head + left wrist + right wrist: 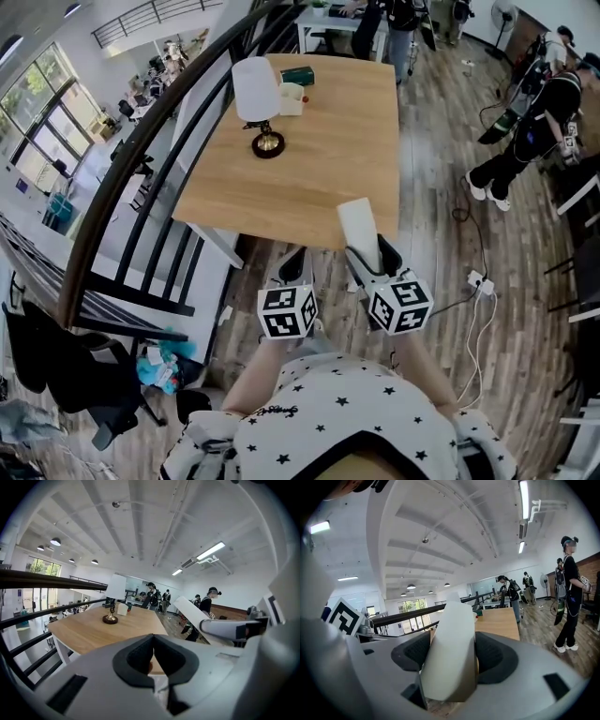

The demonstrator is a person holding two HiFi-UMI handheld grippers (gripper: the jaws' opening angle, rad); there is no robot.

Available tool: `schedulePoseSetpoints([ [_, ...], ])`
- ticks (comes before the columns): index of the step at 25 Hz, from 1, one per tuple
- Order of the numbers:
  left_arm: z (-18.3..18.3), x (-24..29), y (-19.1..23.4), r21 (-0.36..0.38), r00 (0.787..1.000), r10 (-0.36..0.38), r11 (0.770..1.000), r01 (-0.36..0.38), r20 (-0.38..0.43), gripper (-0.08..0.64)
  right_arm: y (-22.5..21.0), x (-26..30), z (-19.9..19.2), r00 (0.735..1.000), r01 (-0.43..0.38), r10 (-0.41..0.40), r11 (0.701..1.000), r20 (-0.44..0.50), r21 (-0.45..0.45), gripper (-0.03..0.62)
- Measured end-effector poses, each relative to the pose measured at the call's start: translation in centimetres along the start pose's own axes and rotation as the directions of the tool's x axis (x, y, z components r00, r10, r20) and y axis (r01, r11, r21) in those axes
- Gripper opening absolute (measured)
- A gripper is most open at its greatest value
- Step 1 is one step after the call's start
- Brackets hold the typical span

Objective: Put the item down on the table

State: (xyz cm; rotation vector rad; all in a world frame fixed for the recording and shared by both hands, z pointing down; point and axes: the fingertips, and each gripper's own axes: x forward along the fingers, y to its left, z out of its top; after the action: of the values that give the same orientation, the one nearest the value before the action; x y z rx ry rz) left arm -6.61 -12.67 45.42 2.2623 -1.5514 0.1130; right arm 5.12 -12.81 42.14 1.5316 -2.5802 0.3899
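Observation:
My right gripper (367,255) is shut on a tall white carton (358,223), which stands slightly tilted over the near edge of the wooden table (309,178). In the right gripper view the carton (452,644) fills the gap between the dark pads of that gripper (452,662). To its left, my left gripper (292,269) hangs just off the table's near edge. Its pads meet in the left gripper view (153,656), with nothing between them. The carton (194,613) shows there at the right.
At the table's far end stand a white-shaded lamp (258,94) on a round base, a white cup (291,98) and a green box (298,73). A black railing (141,159) runs along the left. People (534,122) stand at the right, and a power strip (480,281) lies on the floor.

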Motion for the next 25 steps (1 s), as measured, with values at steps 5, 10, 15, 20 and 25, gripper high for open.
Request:
schedulePoseSetpoints([
  [5,2.5,4.7,3.6,0.016,1.000,-0.003,1.000,0.003,-0.006,0.012,-1.8,6.0,1.8,1.000,0.015,-0.015,1.000,0.003,-0.001,0.293],
  [10,3.9,8.8,6.8,0.019,1.000,-0.006,1.000,0.006,-0.021,0.012,-3.5,11.1,2.4,0.999,0.035,-0.035,0.999,-0.006,0.006,0.293],
  [15,4.1,11.6,8.6,0.015,0.999,-0.019,1.000,0.019,-0.045,0.012,-5.0,15.0,2.1,0.998,0.050,-0.050,0.999,-0.035,-0.005,0.292],
  [20,3.0,13.3,9.9,-0.023,0.997,-0.009,1.000,0.007,-0.081,0.012,-6.4,17.9,0.5,0.994,0.061,-0.062,0.998,-0.090,-0.018,0.293],
  [25,2.0,15.8,11.3,-0.042,0.993,0.002,0.999,-0.007,-0.120,0.012,-8.6,21.8,-1.5,0.987,0.055,-0.055,0.998,-0.151,-0.009,0.293],
])
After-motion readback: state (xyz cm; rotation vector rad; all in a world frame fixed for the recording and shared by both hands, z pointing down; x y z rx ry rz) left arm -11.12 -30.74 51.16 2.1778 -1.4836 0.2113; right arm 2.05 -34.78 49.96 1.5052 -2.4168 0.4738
